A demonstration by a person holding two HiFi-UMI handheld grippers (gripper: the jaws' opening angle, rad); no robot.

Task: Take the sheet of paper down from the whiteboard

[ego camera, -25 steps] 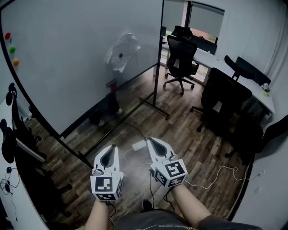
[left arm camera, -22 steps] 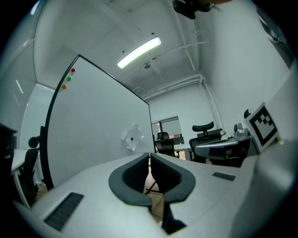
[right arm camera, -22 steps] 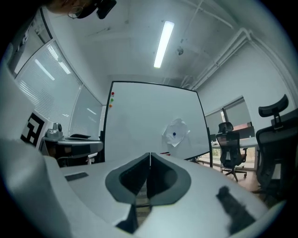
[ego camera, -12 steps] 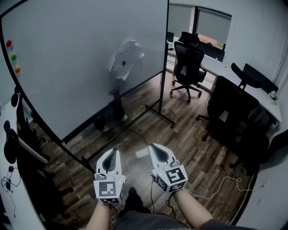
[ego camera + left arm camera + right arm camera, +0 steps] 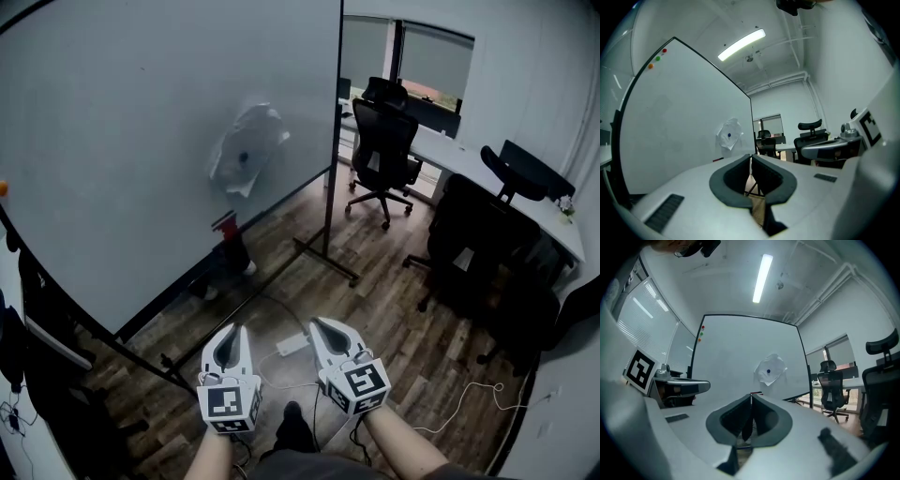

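Nearest to us, we hold both grippers low over the wood floor (image 5: 394, 309), side by side and pointing level toward the whiteboard (image 5: 141, 141). The left gripper (image 5: 230, 330) has its jaws pressed together at the tips with nothing between them. The right gripper (image 5: 315, 324) is likewise closed tight and empty. A white power strip (image 5: 292, 344) lies on the floor between the two grippers as we look down. Farther on stands the whiteboard on its black frame, tilted across our head view. The paper (image 5: 255, 131) is on the board, well apart from both grippers, on the lower right part of its face near the right edge. It is crumpled and white, and a small dark blue magnet (image 5: 729, 136) sits at its middle. Just below it a red thing (image 5: 225, 221) rests at the board's bottom ledge. Red, green and orange dots (image 5: 658, 58) sit near the board's top left corner. Past the board's right edge, black office chairs (image 5: 380, 141) stand by a long white tabletop (image 5: 487, 169) along the far wall.
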